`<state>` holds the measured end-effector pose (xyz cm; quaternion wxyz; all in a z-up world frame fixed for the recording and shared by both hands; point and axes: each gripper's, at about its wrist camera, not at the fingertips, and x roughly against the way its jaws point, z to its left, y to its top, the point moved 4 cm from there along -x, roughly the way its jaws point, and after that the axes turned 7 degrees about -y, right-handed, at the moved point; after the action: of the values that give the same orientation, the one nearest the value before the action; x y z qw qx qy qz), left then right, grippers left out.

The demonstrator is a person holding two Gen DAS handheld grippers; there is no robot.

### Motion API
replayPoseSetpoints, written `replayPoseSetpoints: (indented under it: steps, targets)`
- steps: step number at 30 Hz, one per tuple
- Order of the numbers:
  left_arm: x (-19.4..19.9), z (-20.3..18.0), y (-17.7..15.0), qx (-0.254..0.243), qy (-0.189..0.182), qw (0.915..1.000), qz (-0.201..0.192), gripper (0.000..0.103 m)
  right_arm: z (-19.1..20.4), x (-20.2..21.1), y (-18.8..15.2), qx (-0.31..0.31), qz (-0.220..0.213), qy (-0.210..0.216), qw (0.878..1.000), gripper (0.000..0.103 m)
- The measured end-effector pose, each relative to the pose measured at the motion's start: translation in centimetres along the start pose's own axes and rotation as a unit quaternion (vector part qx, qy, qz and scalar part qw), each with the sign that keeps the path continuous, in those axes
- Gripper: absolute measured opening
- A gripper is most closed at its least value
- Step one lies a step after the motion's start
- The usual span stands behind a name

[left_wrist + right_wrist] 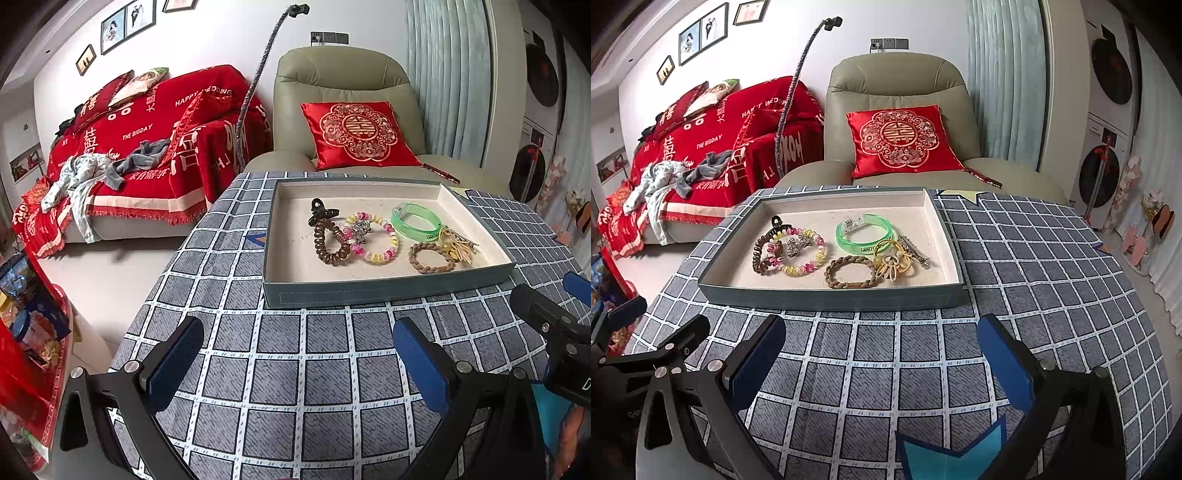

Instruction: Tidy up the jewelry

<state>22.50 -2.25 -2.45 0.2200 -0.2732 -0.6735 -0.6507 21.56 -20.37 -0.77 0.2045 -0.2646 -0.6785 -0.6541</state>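
Grey-walled tray (827, 297) lies with its long side facing you on the bench (1015, 258). Your left tool (295, 362) and right tool (882, 354) both gape, empty.

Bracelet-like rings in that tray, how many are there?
4, possibly more under the tangle: brown coil at the left, pink-yellow beaded ring overlapping it, green bangle toward the back right, braided tan ring nearest the front rim.

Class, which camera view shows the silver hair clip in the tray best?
The right wrist view: the silver hair clip lies in full sight beside the yellow ornament. In the left wrist view only its tip shows past that ornament, near the tray wall.
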Motion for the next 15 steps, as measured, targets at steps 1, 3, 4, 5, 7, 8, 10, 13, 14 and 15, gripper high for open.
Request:
replayPoseSetpoints:
  steps: [1, 3, 4, 5, 7, 8, 10, 13, 14, 15]
  targets:
    - [-0.01, -0.04, 0.08, 0.0, 0.0, 1.0, 0.0, 0.103, -0.01, 0.0, 0.0, 0.0, 0.0, 0.0, 1.0, 0.103]
    - [0.01, -0.13, 0.08, -0.002, 0.0, 1.0, 0.0, 0.103, -0.01, 0.01, -0.01, 0.0, 0.0, 0.0, 1.0, 0.103]
    - [0.01, -0.14, 0.07, -0.002, 0.001, 1.0, 0.0, 0.103, 0.0, 0.01, 0.0, 0.0, 0.0, 0.0, 1.0, 0.103]
    - [0.02, -0.16, 0.05, -0.003, 0.001, 1.0, 0.0, 0.103, -0.01, 0.0, 0.01, -0.001, 0.0, 0.0, 1.0, 0.103]
    - [0.0, -0.16, 0.05, -0.002, 0.0, 1.0, 0.0, 0.103, 0.02, 0.03, 0.02, 0.0, 0.001, 0.001, 1.0, 0.103]
    - [-0.01, -0.17, 0.05, -0.002, -0.001, 1.0, 0.001, 0.103, 0.0, 0.01, 0.01, 0.001, 0.0, 0.0, 1.0, 0.103]
    - [0.05, -0.14, 0.09, -0.001, 0.0, 1.0, 0.001, 0.103, 0.0, -0.01, 0.01, 0.0, 0.001, 0.0, 1.0, 0.103]
    - [0.02, -0.13, 0.07, -0.003, 0.0, 1.0, 0.002, 0.103, 0.04, 0.04, -0.01, 0.001, 0.0, 0.0, 1.0, 0.103]
    - [0.01, -0.1, 0.03, -0.003, 0.0, 1.0, 0.003, 0.103, 0.05, 0.09, 0.0, 0.002, -0.001, 0.0, 1.0, 0.103]
    - [0.02, -0.1, 0.06, -0.002, 0.0, 1.0, 0.003, 0.103, 0.06, 0.09, -0.03, 0.002, -0.001, 0.001, 1.0, 0.103]
